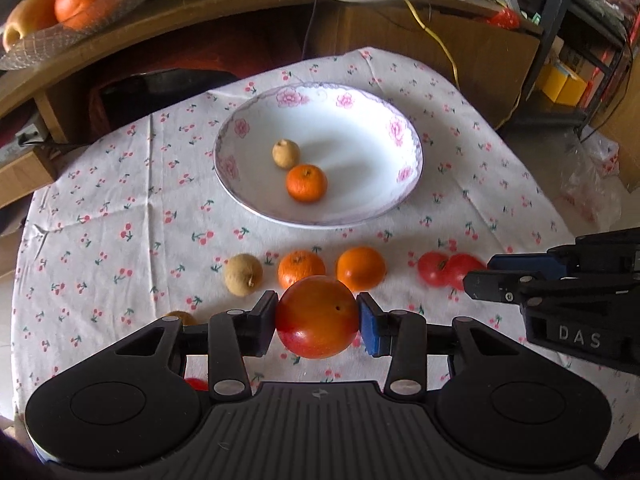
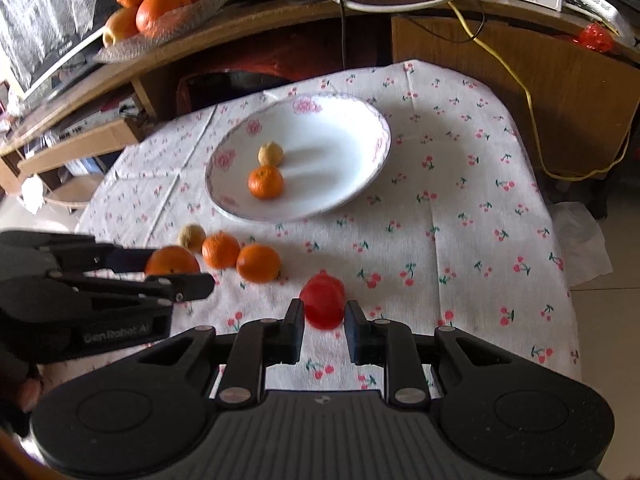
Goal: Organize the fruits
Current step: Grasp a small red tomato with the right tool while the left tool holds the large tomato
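Holding an orange-red fruit [image 1: 317, 322] clamped in the left gripper [image 1: 317, 326], low in the frame, below the plate [image 1: 412, 136]. Right gripper [image 2: 323, 326] fingers apart around a red tomato [image 2: 322, 305], not yet squeezing. Next, probably: carry fruit up to plate, release gently.

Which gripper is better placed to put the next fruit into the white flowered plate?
The left gripper: it is already shut on a round orange-red fruit, facing the white flowered plate. The right gripper is open, with only the small red tomatoes ahead of it, not gripped.
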Available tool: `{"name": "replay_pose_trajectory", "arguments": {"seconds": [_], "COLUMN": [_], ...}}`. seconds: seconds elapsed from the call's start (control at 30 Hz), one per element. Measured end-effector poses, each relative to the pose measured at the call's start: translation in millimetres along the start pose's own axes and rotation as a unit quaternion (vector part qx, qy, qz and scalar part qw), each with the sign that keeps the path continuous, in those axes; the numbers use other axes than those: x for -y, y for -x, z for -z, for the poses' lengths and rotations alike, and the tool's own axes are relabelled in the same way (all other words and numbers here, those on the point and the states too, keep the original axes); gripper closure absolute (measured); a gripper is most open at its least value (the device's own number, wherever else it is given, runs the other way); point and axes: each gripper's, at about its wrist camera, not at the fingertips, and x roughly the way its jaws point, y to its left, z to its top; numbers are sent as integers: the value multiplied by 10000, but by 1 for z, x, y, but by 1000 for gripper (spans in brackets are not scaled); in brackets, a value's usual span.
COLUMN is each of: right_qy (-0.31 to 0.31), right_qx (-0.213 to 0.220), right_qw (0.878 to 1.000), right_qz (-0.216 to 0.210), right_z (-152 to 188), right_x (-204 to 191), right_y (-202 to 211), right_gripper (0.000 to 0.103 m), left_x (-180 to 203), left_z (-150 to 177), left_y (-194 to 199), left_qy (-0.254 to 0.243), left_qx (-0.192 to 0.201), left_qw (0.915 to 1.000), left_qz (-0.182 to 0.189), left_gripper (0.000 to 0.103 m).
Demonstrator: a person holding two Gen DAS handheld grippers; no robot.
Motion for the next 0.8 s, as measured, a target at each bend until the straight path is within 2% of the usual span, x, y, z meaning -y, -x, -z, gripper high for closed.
{"name": "replay_pose_trajectory", "arguments": {"seconds": [0.13, 0.23, 0.3, 0.4, 0.47, 0.6, 0.8], "right_qy": [-279, -234, -29, 254, 623, 973, 887], "right_qx": [44, 7, -283, -439, -628, -652, -792], "right_qw": [9993, 9996, 9994, 9986, 9956, 9930, 9925], "right_qz": [-229, -147, -217, -174, -299, 171, 298], "right_z": [-10, -10, -3, 16, 27, 36, 43], "right_x": [6, 6, 1, -10, -23, -35, -23], "right_y": [3, 1, -3, 2, 5, -8, -16], "right_gripper": [82, 82, 82, 81, 75, 69, 70], "left_x": [-5, -6, -7, -9, -12, -15, -11], "left_z": [-4, -5, -3, 4, 9, 12, 13], "left_y": [1, 2, 1, 1, 0, -1, -4], "left_qy": [124, 133, 130, 48, 24, 72, -5], "left_qx": [39, 50, 15, -51, -113, -159, -214], "left_qw": [9999, 9999, 9999, 10000, 9999, 9998, 9998], "left_qz": [42, 37, 42, 22, 9, 6, 58], "left_gripper": [52, 52, 52, 52, 52, 52, 52]}}
